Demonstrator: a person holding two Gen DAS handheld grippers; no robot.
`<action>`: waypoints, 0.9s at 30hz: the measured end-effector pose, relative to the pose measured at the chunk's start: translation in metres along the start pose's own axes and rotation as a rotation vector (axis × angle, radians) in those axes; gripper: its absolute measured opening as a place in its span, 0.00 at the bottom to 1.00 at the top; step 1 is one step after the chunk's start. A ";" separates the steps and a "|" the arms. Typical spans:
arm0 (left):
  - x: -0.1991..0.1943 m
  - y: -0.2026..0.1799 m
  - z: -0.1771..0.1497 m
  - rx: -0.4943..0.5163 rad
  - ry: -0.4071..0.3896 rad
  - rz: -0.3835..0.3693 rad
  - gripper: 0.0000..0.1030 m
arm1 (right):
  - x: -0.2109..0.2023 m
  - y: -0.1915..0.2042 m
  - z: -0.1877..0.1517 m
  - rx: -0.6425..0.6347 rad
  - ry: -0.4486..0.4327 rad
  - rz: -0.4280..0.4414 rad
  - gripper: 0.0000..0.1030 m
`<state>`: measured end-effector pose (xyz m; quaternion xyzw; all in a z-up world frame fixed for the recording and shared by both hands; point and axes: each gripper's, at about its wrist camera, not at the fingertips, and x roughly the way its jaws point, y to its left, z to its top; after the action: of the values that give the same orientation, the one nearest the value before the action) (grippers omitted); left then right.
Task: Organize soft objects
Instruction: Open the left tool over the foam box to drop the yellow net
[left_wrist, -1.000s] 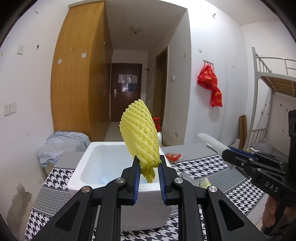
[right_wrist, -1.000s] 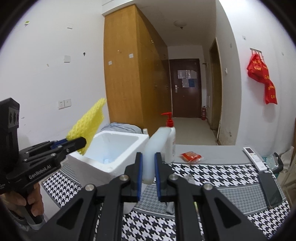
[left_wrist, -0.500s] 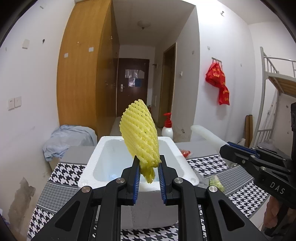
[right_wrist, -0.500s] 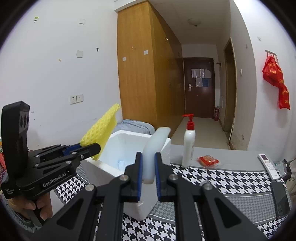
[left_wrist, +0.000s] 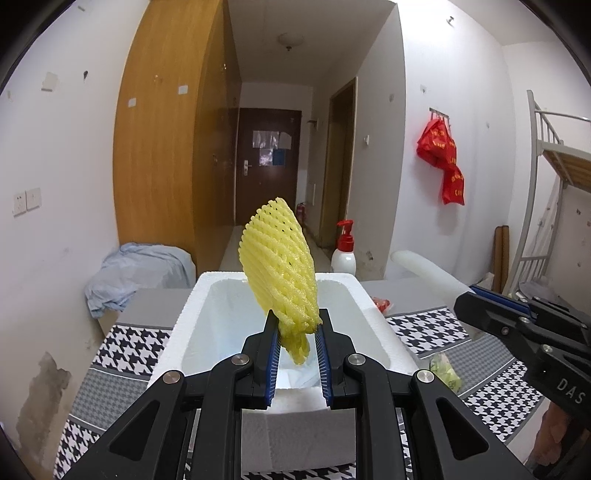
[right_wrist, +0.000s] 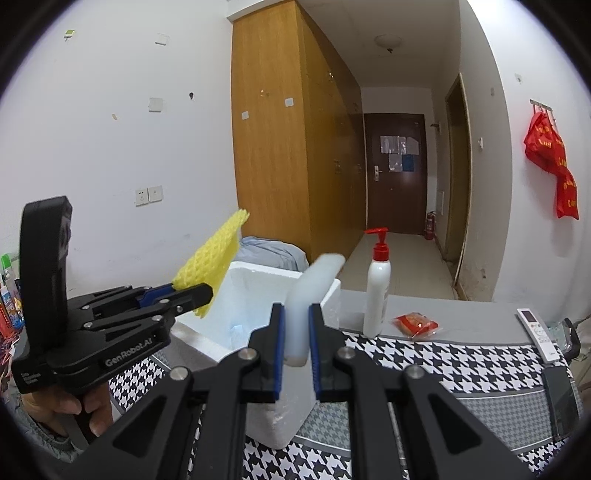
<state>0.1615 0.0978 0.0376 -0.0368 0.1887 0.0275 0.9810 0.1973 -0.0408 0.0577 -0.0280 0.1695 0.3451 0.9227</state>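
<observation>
Both grippers have advanced toward the foam box (left_wrist: 373, 317) since a second ago; it fills more of the lower centre of my left view, and the pump bottle (left_wrist: 343, 249), then hidden behind the netting, shows at centre right.

My left gripper (left_wrist: 297, 341) pinches the yellow foam net (left_wrist: 280, 266) by its lower tip, the jaws pressed onto it, and the net stands up and leans left above the box opening. My right gripper (right_wrist: 295, 334) clamps the white foam piece (right_wrist: 314, 280) near its lower end; the piece rises toward the upper centre of that view, above the box's near corner. In the left view the same piece pokes in from the right edge.

I judge both pieces to be nearly weightless, springy and easy to crush. The net flexes and could snag on the jaw ridges when let go, so a hold at the bunched end, as I have it, seems best. The white piece looks stiffer and keeps its shape; an end grip lets it tip into the box.

Next, I reckon, comes lowering each over the opening and spreading the jaws. Neither piece is inside yet.
</observation>
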 end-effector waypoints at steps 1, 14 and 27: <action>0.002 0.001 -0.001 -0.002 0.006 0.003 0.19 | 0.001 0.001 0.000 0.001 0.002 -0.002 0.15; 0.008 0.011 0.002 -0.029 -0.002 -0.002 0.74 | 0.007 0.004 0.006 0.005 0.015 -0.014 0.15; -0.011 0.027 -0.004 -0.033 -0.067 0.096 0.99 | 0.013 0.007 0.008 0.003 0.019 -0.021 0.15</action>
<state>0.1479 0.1236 0.0369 -0.0429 0.1566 0.0788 0.9836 0.2049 -0.0260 0.0615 -0.0319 0.1786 0.3349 0.9246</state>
